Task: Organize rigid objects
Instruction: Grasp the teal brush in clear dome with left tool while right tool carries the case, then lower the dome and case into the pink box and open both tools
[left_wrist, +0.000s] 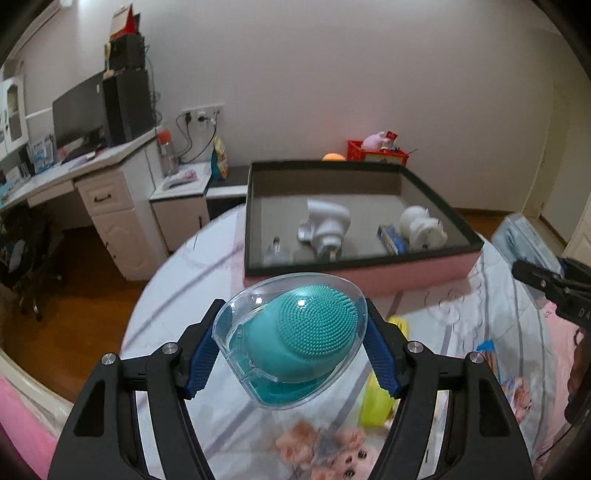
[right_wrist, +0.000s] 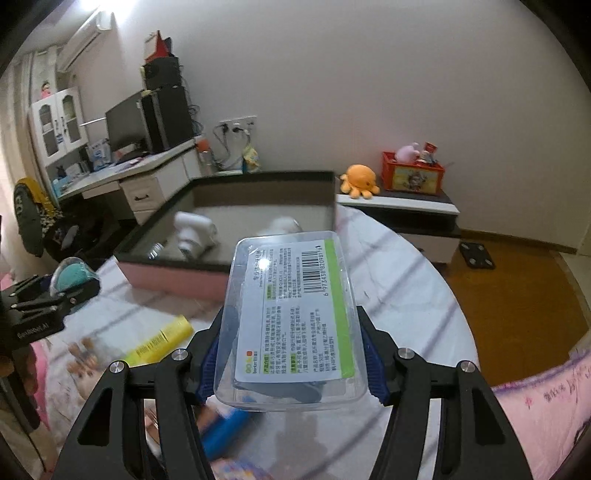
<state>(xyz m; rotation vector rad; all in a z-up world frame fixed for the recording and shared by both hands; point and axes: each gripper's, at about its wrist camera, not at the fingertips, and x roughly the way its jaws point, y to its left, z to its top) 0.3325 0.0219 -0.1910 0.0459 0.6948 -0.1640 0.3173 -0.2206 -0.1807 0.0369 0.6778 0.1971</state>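
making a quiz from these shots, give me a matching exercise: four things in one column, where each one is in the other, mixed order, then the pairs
Things:
1. teal scrubber in its clear case
2. clear labelled box
3. white pump bottle
4. yellow tube

Places:
A. lying inside the pink tray
B. between the fingers of the right gripper
C. lying on the bedsheet
D. between the fingers of the left gripper

Pairs: 1-D, 2-B, 3-A, 4-C
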